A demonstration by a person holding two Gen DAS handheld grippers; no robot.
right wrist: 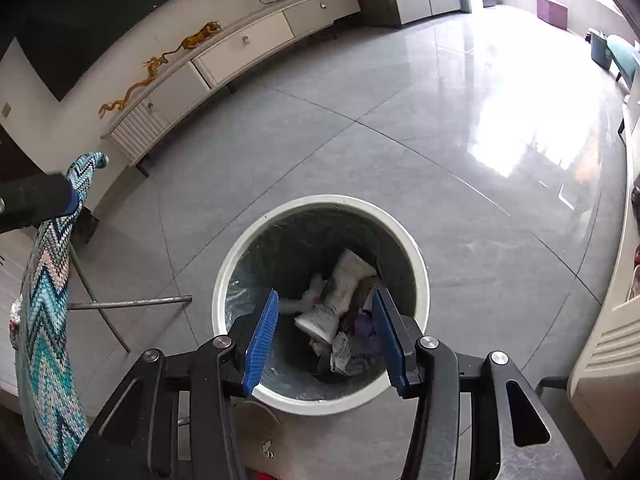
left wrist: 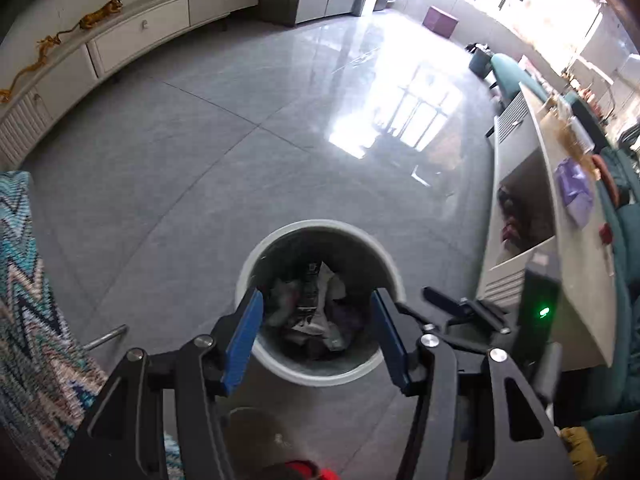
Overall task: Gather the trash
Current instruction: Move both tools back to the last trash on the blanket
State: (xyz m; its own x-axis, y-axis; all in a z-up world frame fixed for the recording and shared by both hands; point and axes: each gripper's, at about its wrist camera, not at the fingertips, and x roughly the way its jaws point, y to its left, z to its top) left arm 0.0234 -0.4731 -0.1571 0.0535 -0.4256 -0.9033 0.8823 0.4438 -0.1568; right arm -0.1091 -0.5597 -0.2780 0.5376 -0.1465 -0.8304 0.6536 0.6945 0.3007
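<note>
A round white trash bin with a dark liner stands on the grey tile floor; it also shows in the right wrist view. Crumpled paper and wrappers lie inside it, and a white crumpled package shows in the right wrist view. My left gripper hangs open and empty above the bin. My right gripper is open and empty above the bin too. The right gripper's body shows just right of the left one.
A long white TV cabinet with a gold dragon figure runs along the far wall. A zigzag-patterned chair stands at the left. A white coffee table with a purple packet is at the right.
</note>
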